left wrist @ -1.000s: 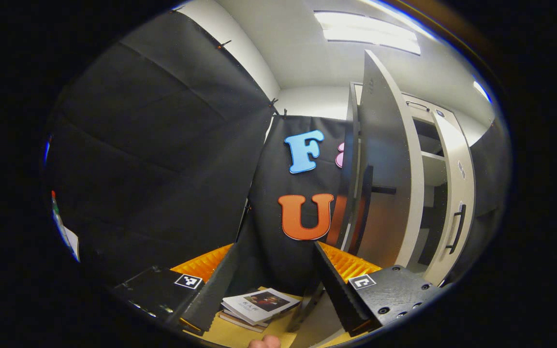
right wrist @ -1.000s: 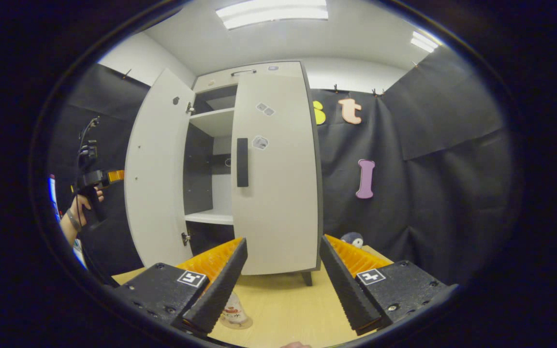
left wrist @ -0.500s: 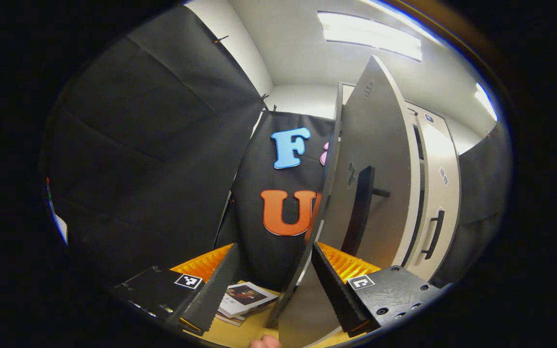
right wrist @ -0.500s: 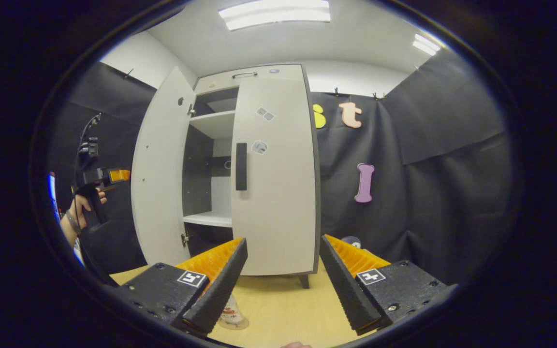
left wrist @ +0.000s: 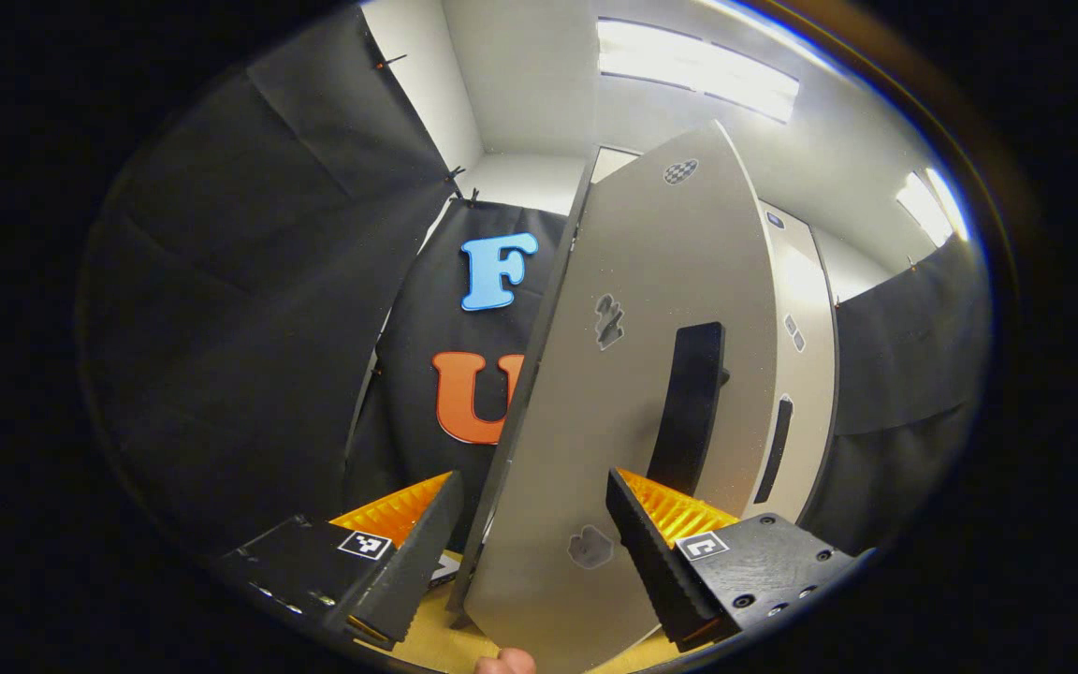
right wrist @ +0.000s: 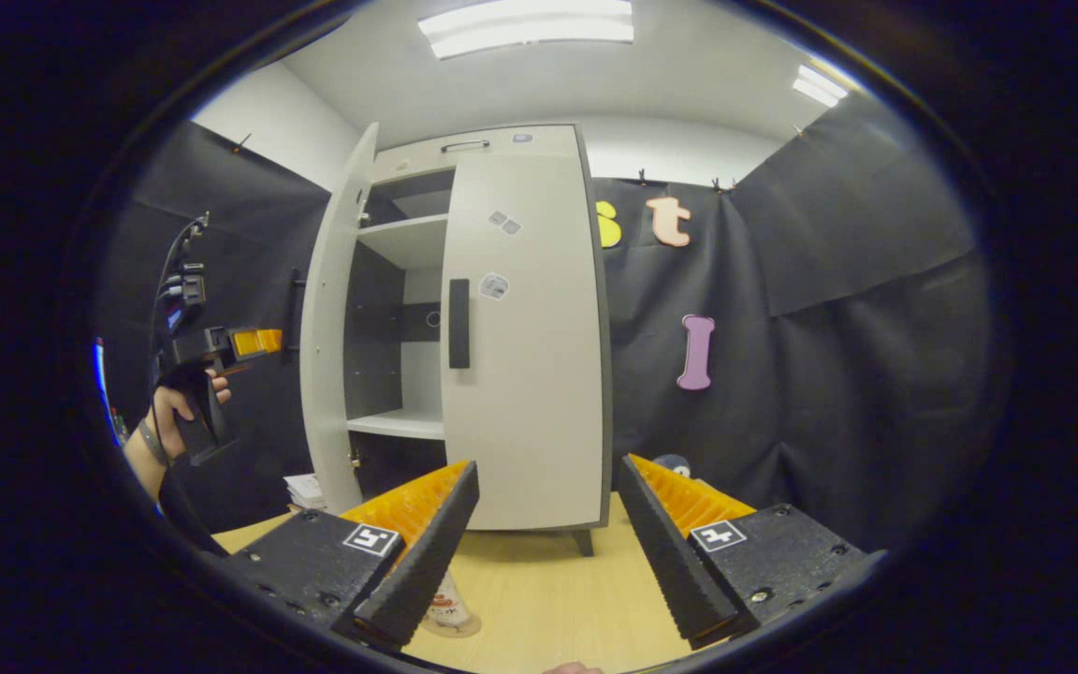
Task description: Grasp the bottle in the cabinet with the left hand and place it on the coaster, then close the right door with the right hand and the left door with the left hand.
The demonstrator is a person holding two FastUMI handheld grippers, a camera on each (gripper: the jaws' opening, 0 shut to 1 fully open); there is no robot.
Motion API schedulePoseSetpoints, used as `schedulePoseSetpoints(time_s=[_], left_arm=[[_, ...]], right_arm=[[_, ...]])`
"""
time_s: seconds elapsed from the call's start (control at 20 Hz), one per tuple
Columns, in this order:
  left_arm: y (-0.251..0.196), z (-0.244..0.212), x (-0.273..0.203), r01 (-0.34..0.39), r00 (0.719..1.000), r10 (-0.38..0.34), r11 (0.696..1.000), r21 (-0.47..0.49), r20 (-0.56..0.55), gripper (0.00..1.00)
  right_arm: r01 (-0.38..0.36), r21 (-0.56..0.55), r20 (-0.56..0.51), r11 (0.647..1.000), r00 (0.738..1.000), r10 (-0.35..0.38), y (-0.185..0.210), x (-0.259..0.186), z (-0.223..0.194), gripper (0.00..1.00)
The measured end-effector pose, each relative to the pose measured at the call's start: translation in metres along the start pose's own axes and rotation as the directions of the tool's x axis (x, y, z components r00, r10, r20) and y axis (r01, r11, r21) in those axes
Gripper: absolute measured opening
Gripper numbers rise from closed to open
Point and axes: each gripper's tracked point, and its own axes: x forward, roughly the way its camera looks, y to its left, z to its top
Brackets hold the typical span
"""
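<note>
Bottle (right wrist: 450, 604) seemingly placed, right door (right wrist: 520, 346) shut, left door (left wrist: 633, 393) half-swung; both my grippers (left wrist: 520, 552) (right wrist: 544, 548) gape empty.

1 cabinet (right wrist: 511, 150) with 2 doors: left door (left wrist: 633, 374), right door (right wrist: 525, 374). 2 door handles (left wrist: 689, 407). 1 bottle (right wrist: 450, 608), 2 grippers: left gripper (left wrist: 531, 552), right gripper (right wrist: 544, 552).

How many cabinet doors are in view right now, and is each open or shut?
2. In the right gripper view, the right door looks shut against the cabinet, and the left door stands ajar, shelves visible between them. The left tool sits close to the left door's face.
</note>
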Motion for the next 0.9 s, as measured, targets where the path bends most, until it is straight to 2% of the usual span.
schedulePoseSetpoints(time_s=[0.05, 0.1, 0.15, 0.2, 0.25, 0.3, 0.35, 0.4, 0.45, 0.5, 0.55, 0.6, 0.65, 0.75, 0.8, 0.9], left_arm=[[-0.005, -0.002, 0.002, 0.015, 1.000, -0.015, 1.000, -0.007, -0.004, 0.99], [-0.012, -0.005, 0.004, 0.038, 0.999, -0.038, 0.999, -0.022, -0.013, 0.99], [-0.017, -0.008, 0.005, 0.057, 0.998, -0.058, 0.998, -0.033, -0.022, 0.94], [-0.017, -0.008, 0.005, 0.059, 0.998, -0.060, 0.998, -0.034, -0.020, 0.94], [-0.013, -0.009, 0.005, 0.043, 0.999, -0.043, 0.999, -0.026, -0.023, 0.99], [-0.005, -0.008, 0.004, 0.020, 1.000, -0.020, 1.000, -0.015, -0.022, 0.95], [-0.002, -0.006, 0.002, 0.009, 1.000, -0.009, 1.000, -0.006, -0.016, 0.95], [0.001, -0.003, -0.001, 0.001, 1.000, -0.001, 1.000, 0.002, -0.011, 0.99], [0.004, -0.004, -0.005, -0.003, 1.000, 0.003, 1.000, 0.009, -0.010, 0.95], [0.007, -0.003, -0.009, -0.010, 1.000, 0.010, 1.000, 0.015, -0.014, 0.99], [0.009, -0.004, -0.013, -0.015, 1.000, 0.015, 1.000, 0.020, -0.024, 0.99], [0.011, -0.003, -0.017, -0.017, 0.999, 0.017, 1.000, 0.023, -0.030, 0.95], [0.011, 0.000, -0.021, -0.019, 0.999, 0.019, 1.000, 0.025, -0.029, 0.99], [0.010, 0.006, -0.030, -0.018, 1.000, 0.018, 0.999, 0.033, -0.020, 0.99], [0.010, 0.005, -0.035, -0.019, 1.000, 0.020, 0.999, 0.042, -0.024, 0.99], [0.007, 0.001, -0.048, -0.019, 0.999, 0.021, 0.998, 0.061, -0.035, 0.99]], right_arm=[[0.007, -0.001, 0.003, 1.000, 1.000, -0.007, -0.003, -0.001, 0.002, 0.94], [0.014, -0.001, 0.004, 1.000, 1.000, -0.014, -0.006, 0.000, 0.002, 0.98], [0.019, 0.002, 0.003, 1.000, 1.000, -0.019, -0.008, 0.000, 0.002, 0.98], [0.022, 0.004, 0.001, 1.000, 1.000, -0.022, -0.007, -0.002, 0.001, 0.98], [0.028, 0.004, -0.002, 1.000, 1.000, -0.027, -0.008, -0.003, 0.000, 0.98], [0.030, 0.004, -0.004, 1.000, 1.000, -0.030, -0.009, -0.004, -0.001, 0.98], [0.031, 0.004, -0.003, 0.999, 1.000, -0.031, -0.008, -0.005, -0.001, 0.98], [0.030, 0.004, -0.007, 1.000, 1.000, -0.030, -0.008, -0.005, -0.003, 0.98], [0.027, 0.004, -0.013, 1.000, 1.000, -0.027, -0.007, -0.003, -0.005, 0.98], [0.025, 0.005, -0.017, 1.000, 1.000, -0.025, -0.007, -0.001, -0.006, 0.98], [0.022, 0.006, -0.020, 1.000, 1.000, -0.022, -0.006, 0.000, -0.007, 0.98], [0.017, 0.009, -0.023, 1.000, 1.000, -0.017, -0.006, 0.002, -0.008, 0.98], [0.011, 0.014, -0.028, 1.000, 1.000, -0.011, -0.004, 0.005, -0.009, 0.98], [-0.005, 0.026, -0.034, 1.000, 0.999, 0.006, -0.003, 0.006, -0.013, 0.95], [-0.012, 0.028, -0.036, 1.000, 0.999, 0.013, -0.001, 0.006, -0.014, 0.98], [-0.024, 0.023, -0.038, 0.999, 0.999, 0.025, 0.003, 0.009, -0.015, 0.98]])
